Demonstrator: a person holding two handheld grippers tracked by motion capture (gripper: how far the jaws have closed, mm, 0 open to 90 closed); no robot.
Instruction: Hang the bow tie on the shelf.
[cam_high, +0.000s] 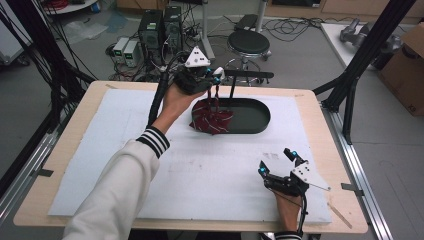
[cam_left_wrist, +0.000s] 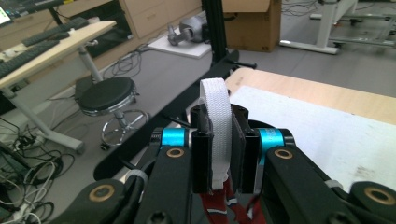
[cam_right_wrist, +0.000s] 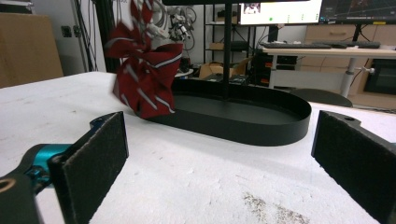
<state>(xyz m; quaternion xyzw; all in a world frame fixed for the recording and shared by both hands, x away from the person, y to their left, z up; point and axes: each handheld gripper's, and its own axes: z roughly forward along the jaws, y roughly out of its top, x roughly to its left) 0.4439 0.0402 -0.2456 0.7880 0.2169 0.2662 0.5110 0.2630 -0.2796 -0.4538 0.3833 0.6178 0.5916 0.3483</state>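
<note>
Two grippers, left one lifting a bow over the tray.
High view: left gripper holds bow hanging at tray rim; right gripper idle on worktop. Left gripper view: jaws clamped on white strap; thin hold, could slip; bow mostly hidden. Right gripper view: jaws wide apart, bow top cut off.

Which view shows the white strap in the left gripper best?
Left gripper view: the white strap sits pinched between the left gripper jaws, close up. High view: too small to make out. Right gripper view: the red striped bow hanging; strap indistinct.
</note>
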